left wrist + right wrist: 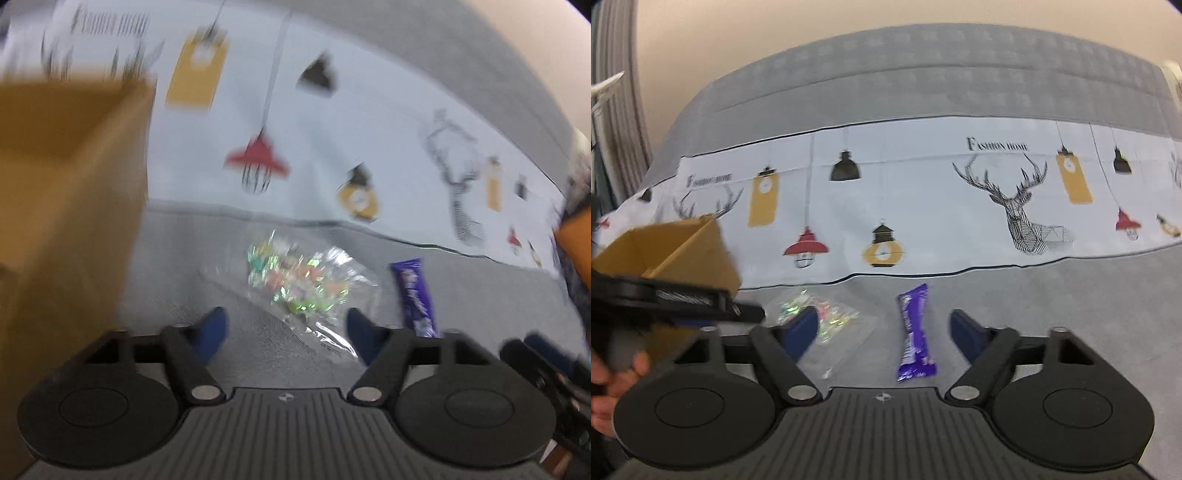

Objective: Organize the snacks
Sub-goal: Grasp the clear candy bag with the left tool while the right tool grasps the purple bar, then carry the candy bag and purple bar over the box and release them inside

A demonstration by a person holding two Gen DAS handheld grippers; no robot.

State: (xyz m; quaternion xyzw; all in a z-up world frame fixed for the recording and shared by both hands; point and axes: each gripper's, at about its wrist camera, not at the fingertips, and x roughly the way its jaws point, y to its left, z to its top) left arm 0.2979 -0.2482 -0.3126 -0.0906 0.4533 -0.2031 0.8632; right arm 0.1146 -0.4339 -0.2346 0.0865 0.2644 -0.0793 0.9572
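A clear bag of colourful candies (299, 284) lies on the grey cloth just ahead of my open, empty left gripper (288, 332). A purple snack bar (415, 295) lies to its right. In the right wrist view the purple snack bar (916, 332) lies between the open fingers of my right gripper (886, 332), which holds nothing, and the candy bag (827, 317) sits partly behind its left finger. A brown cardboard box (70, 206) stands at the left; its open top shows in the right wrist view (676, 251).
A white cloth with printed lamps and deer (923, 206) covers the surface beyond the snacks, on grey fabric (1089, 295). The left gripper's body and the hand holding it (665, 306) show at the left of the right wrist view.
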